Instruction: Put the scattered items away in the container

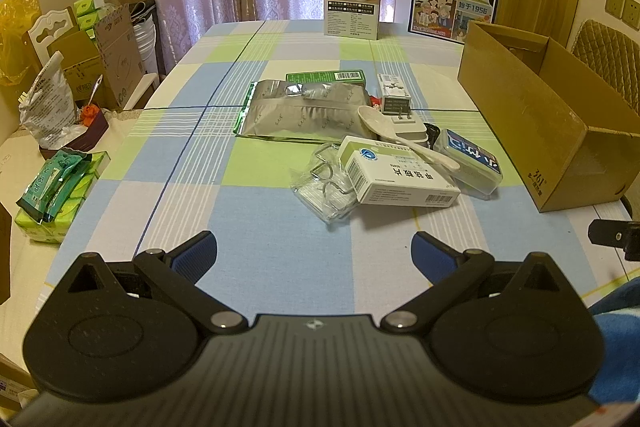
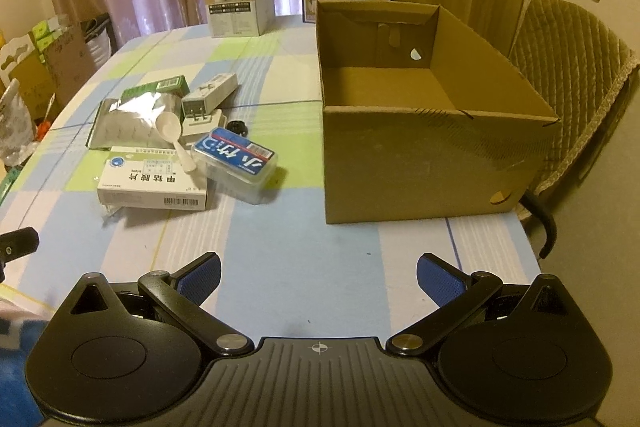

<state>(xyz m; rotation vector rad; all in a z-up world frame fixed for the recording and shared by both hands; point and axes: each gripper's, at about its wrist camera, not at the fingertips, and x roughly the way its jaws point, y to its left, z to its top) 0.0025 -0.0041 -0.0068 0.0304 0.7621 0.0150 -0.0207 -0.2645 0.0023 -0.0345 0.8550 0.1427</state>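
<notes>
Table (image 1: 280, 247): checked cloth.
Box (image 2: 420, 163): right of frame, empty, awaiting items.
Clutter (image 2: 180, 147): centre-left heap.
Left gripper (image 1: 314, 247), right gripper (image 2: 318, 269): wide apart, empty, poised.

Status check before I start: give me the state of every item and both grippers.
left gripper: open, empty
right gripper: open, empty
cardboard box: open-topped, upright, empty
white spoon: lying across the pile
medicine box: closed, flat
clear plastic case: closed, flat
silver foil pouch: flat
white plug adapter: prongs up
</notes>
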